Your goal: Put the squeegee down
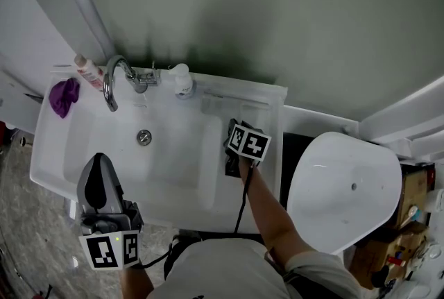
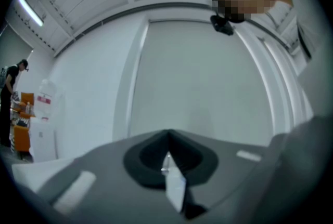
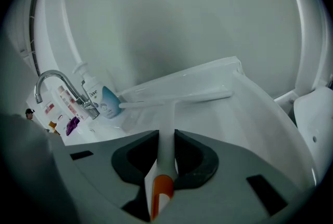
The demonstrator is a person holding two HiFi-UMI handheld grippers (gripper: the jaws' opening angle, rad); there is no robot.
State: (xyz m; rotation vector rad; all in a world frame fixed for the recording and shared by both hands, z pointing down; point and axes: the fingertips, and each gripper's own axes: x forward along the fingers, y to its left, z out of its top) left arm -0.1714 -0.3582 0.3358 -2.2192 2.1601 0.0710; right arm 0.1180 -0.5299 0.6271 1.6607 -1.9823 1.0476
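Observation:
The squeegee [image 3: 167,114] has a clear white blade and a white handle with an orange end. My right gripper [image 3: 166,135] is shut on the handle. The blade lies across the back right ledge of the white sink [image 3: 250,108], to the right of the soap bottle [image 3: 99,97]; whether it touches the ledge I cannot tell. In the head view the right gripper [image 1: 233,127] hangs over the sink's right side, with the squeegee [image 1: 234,103] faint ahead of it. My left gripper [image 1: 99,160] hovers at the sink's front left corner. Its jaws [image 2: 167,135] are shut and face the wall with nothing beyond them.
A chrome faucet [image 1: 114,79], a pump bottle [image 1: 182,79], a pink tube [image 1: 89,71] and a purple cloth [image 1: 64,96] line the sink's back and left rim [image 1: 41,152]. A white toilet [image 1: 347,186] stands to the right. The drain [image 1: 143,137] is mid-basin.

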